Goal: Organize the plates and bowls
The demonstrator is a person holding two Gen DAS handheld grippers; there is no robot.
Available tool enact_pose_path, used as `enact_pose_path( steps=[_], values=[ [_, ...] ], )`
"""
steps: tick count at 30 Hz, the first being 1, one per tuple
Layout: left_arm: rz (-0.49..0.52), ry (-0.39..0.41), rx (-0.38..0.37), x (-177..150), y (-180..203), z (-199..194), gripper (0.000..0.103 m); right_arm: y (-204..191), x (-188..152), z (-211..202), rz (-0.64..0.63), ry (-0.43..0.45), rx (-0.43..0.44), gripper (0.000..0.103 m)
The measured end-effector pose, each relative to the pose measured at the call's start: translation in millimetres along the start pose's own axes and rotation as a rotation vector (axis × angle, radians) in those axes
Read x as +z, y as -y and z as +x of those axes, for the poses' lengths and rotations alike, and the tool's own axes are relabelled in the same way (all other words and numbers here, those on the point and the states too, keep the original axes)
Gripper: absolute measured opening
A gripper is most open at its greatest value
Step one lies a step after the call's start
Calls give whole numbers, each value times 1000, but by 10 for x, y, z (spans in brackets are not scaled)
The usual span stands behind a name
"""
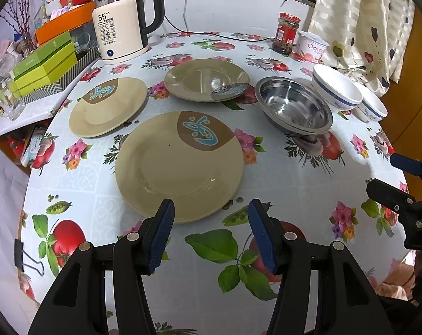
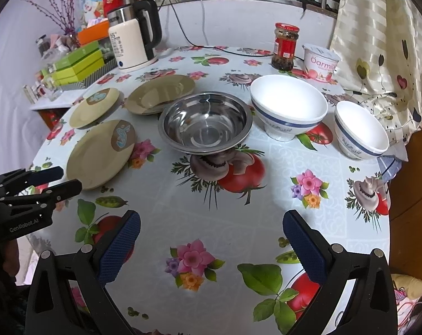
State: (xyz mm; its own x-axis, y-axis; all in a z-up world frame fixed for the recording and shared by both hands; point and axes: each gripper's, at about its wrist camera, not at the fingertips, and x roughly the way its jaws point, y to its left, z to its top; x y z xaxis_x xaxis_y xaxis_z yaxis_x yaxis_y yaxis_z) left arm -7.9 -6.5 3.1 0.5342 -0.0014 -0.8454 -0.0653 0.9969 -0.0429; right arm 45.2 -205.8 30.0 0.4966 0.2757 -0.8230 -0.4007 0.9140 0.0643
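Blue-padded fingers of the left gripper (image 1: 211,209) fill the bottom of the left wrist view, spread apart and holding nothing above the flowered tablecloth (image 1: 294,181). Just past their tips lies the large beige plate (image 1: 172,167), flat, with a brown patch and a blue fish-like mark near its far rim. Behind it to the left sits a smaller beige plate (image 1: 107,109) of the same pattern, and behind that to the right an olive-green plate (image 1: 202,79). A steel bowl (image 1: 293,104) stands upright beside the olive plate, then two white bowls with blue bands, the big white bowl (image 1: 336,89) touching the small white bowl (image 1: 371,109). A kettle (image 1: 121,30) stands at the back.

From the right wrist view, the right gripper (image 2: 211,231) hangs over bare cloth, its fingers wide apart and empty. Ahead, the steel bowl (image 2: 205,122) is shiny and shallow with a broad rim. To its right stand the big white bowl (image 2: 289,109) and small white bowl (image 2: 360,131), here slightly apart. All three plates lie to the left.
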Motion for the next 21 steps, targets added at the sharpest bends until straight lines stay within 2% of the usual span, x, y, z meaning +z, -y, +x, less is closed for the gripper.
enact_pose_path(
  steps=[21],
  values=[
    [5, 5, 0, 31, 7, -3, 56, 33, 9, 19, 3, -2, 10, 103]
  ],
)
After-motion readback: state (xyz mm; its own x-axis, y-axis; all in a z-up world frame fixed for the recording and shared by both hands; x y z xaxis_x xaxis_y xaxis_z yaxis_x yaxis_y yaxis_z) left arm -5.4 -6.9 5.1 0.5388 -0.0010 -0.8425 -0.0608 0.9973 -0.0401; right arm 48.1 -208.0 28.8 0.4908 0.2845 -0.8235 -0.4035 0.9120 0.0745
